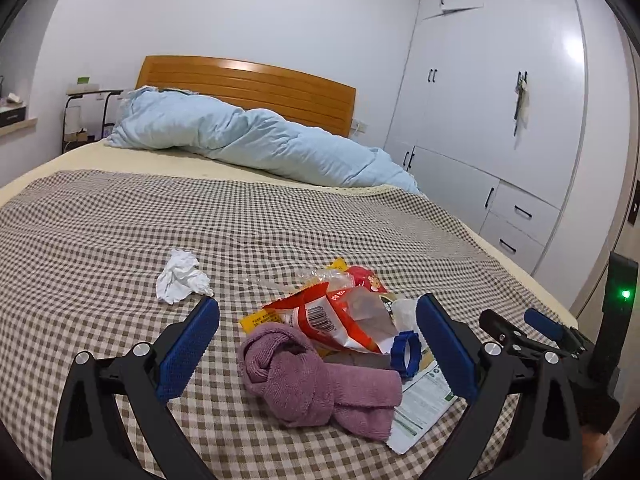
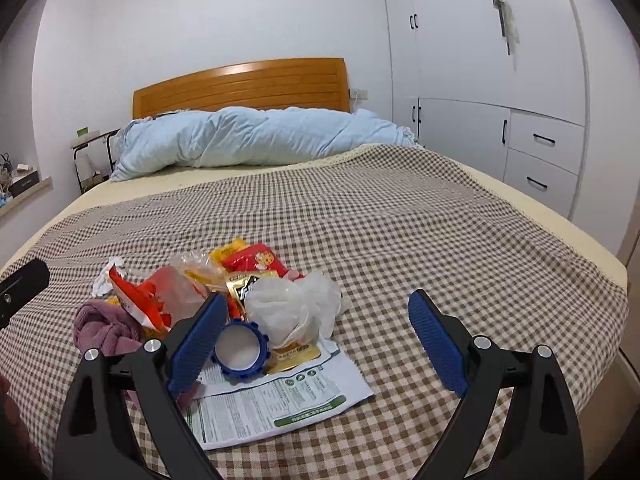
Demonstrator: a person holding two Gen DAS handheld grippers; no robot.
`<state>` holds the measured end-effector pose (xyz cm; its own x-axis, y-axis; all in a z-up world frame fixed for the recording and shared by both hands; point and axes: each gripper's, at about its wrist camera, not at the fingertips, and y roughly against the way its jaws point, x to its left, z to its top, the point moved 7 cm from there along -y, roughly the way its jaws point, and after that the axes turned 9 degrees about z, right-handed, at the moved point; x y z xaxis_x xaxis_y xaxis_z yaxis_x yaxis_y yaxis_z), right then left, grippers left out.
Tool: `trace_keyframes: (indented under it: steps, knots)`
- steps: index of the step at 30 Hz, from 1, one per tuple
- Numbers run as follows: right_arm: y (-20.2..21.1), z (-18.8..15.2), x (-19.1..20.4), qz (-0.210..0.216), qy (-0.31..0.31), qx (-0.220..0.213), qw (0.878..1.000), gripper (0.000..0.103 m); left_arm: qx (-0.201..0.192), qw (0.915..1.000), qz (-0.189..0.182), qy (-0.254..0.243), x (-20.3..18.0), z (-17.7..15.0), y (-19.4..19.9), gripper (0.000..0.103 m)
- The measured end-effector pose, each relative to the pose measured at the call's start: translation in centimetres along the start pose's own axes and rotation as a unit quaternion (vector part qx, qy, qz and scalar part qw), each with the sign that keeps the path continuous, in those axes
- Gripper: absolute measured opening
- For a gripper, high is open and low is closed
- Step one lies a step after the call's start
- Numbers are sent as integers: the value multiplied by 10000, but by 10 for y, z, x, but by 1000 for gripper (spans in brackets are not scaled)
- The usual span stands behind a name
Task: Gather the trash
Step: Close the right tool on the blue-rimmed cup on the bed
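A heap of trash lies on the checked bedspread [image 1: 100, 232]: a red and white snack wrapper [image 1: 340, 320], a blue ring-shaped cap [image 1: 406, 354], a printed white and green sheet [image 1: 420, 408] and a knotted mauve cloth [image 1: 320, 380]. A crumpled white tissue [image 1: 180, 278] lies apart to the left. My left gripper [image 1: 318, 318] stands open over the heap, holding nothing. In the right wrist view the blue cap [image 2: 240, 354], a scrunched white plastic bag [image 2: 296, 308], a red packet [image 2: 260, 262] and the sheet [image 2: 276, 400] lie left of centre. My right gripper [image 2: 314, 314] is open and empty.
A rolled light blue duvet [image 1: 248, 136] lies across the head of the bed below the wooden headboard [image 1: 256, 84]. White wardrobes with drawers [image 1: 500, 100] line the right wall. A small side table [image 1: 86, 112] stands at the far left. The bed's right edge [image 2: 592, 248] drops off.
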<state>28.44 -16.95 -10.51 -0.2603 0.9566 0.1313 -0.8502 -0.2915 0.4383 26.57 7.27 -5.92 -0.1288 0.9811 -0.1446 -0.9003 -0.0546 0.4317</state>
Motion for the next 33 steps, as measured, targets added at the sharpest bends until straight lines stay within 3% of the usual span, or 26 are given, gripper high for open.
trace_keyframes:
  steps: [3, 10, 27, 33]
  knots:
    - [-5, -2, 8, 135, -4, 33, 9999, 88, -53, 9996, 208, -179, 2, -5, 0, 95]
    - [-13, -5, 26, 513, 200, 82, 9984, 88, -61, 9988, 479, -40, 15, -10, -3, 95]
    - [-36, -18, 9, 427, 68, 568, 9974, 94, 428, 9978, 497, -29, 20, -25, -31, 95]
    - [-47, -32, 22, 791, 15, 959, 9922, 94, 536, 9974, 488, -51, 18, -32, -34, 95]
